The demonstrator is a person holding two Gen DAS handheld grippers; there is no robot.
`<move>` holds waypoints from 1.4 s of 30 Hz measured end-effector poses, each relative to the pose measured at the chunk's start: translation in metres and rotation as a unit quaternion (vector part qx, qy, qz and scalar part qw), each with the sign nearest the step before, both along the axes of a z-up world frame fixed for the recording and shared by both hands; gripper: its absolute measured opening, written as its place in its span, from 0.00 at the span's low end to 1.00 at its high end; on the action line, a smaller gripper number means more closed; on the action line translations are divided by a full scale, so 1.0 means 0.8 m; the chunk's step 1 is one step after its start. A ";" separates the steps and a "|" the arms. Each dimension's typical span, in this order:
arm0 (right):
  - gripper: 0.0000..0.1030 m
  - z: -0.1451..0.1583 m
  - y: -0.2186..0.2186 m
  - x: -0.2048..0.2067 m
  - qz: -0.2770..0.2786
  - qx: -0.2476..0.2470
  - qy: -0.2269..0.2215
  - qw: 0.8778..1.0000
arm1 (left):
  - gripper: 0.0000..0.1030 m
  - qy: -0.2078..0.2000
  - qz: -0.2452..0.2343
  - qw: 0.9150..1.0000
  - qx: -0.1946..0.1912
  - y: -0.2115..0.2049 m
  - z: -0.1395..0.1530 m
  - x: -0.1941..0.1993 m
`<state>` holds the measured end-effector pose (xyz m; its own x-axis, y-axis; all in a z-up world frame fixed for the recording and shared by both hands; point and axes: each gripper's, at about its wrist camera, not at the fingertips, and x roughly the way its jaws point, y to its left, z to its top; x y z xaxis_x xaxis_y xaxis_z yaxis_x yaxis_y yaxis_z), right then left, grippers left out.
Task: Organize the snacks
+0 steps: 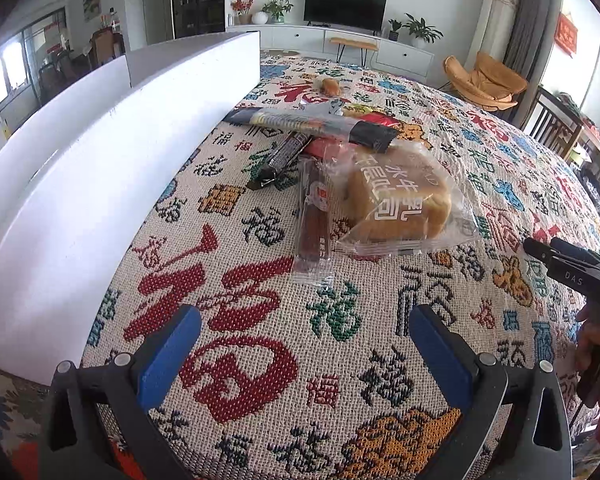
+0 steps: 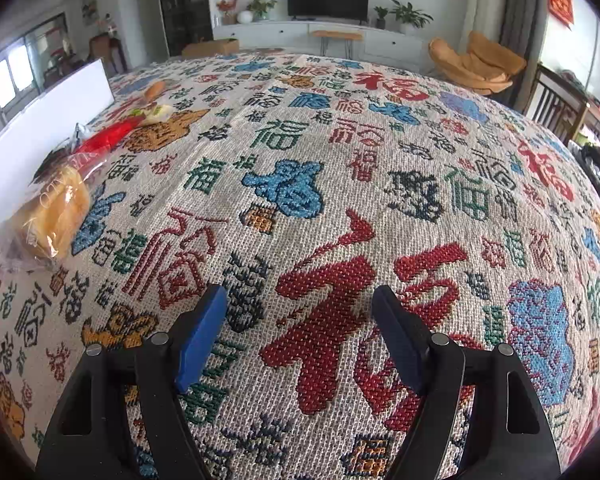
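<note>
Hovering over the cloth (image 1: 260, 360) with both tools, I am at the very start of sorting: nothing is picked up yet. My left gripper (image 1: 304, 316) stands wide with only woven cloth between its blue pads (image 1: 168, 356), and my right gripper (image 2: 300, 300) is likewise spread and empty, aimed at bare cloth well to the right of the pile.

The snacks lie in a loose heap just beside the white box (image 1: 100, 152): a bread pack (image 1: 396, 204) nearest me, a slim sausage stick (image 1: 314, 220) touching its left edge, a dark bar (image 1: 280, 156) behind that, and a long cracker sleeve (image 1: 312, 122) lying across the top over a red packet (image 1: 376, 120). A small bun (image 1: 331, 86) sits apart, farther back.

Next, I judge, the left gripper should reach forward for the sausage stick or the bread (the nearest pieces, and the least buried), close on it, then carry it over the box wall. The slippery, puffy wrappers call for a grip across the body, not the crimped ends.
</note>
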<state>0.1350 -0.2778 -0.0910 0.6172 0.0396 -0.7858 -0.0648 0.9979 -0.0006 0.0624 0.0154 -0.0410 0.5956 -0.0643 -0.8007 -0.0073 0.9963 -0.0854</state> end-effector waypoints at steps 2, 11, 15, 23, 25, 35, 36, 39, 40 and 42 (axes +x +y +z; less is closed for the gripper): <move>0.77 -0.001 -0.002 0.000 0.000 0.003 0.000 1.000 | 1.00 -0.014 0.001 1.000 -0.001 0.002 0.005 -0.004; 0.78 -0.001 -0.002 0.000 -0.002 0.000 0.001 1.000 | 1.00 -0.001 0.014 0.999 -0.039 0.018 -0.004 0.002; 0.79 -0.001 -0.002 0.000 -0.002 0.000 0.001 1.000 | 1.00 0.005 0.018 0.999 -0.042 0.019 -0.008 0.005; 0.79 -0.001 -0.002 0.000 -0.002 0.000 0.001 1.000 | 1.00 -0.001 0.016 1.000 -0.027 0.012 -0.006 0.002; 0.79 -0.001 -0.002 0.000 -0.002 0.000 0.001 1.000 | 1.00 -0.001 0.017 0.999 -0.027 0.012 -0.006 0.002; 0.79 -0.001 -0.002 0.000 -0.002 0.000 0.001 1.000 | 1.00 0.002 0.026 0.999 -0.046 0.024 -0.008 0.001; 0.79 -0.001 -0.002 0.000 -0.002 0.000 0.001 1.000 | 1.00 0.005 0.027 0.999 -0.047 0.024 -0.009 0.002; 0.79 0.000 -0.002 0.000 -0.002 0.000 0.001 1.000 | 1.00 0.007 0.031 0.998 -0.047 0.026 -0.011 0.002; 0.79 0.000 -0.002 0.000 -0.002 0.000 0.001 1.000 | 1.00 0.006 0.032 0.998 -0.047 0.026 -0.011 0.002; 0.79 0.000 -0.002 0.000 -0.002 0.000 0.001 1.000 | 1.00 0.008 0.036 0.998 -0.050 0.028 -0.012 0.003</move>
<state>0.1352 -0.2795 -0.0912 0.6151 0.0374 -0.7876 -0.0607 0.9982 0.0000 0.0649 0.0380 -0.0505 0.5889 -0.1017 -0.8018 -0.0803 0.9798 -0.1832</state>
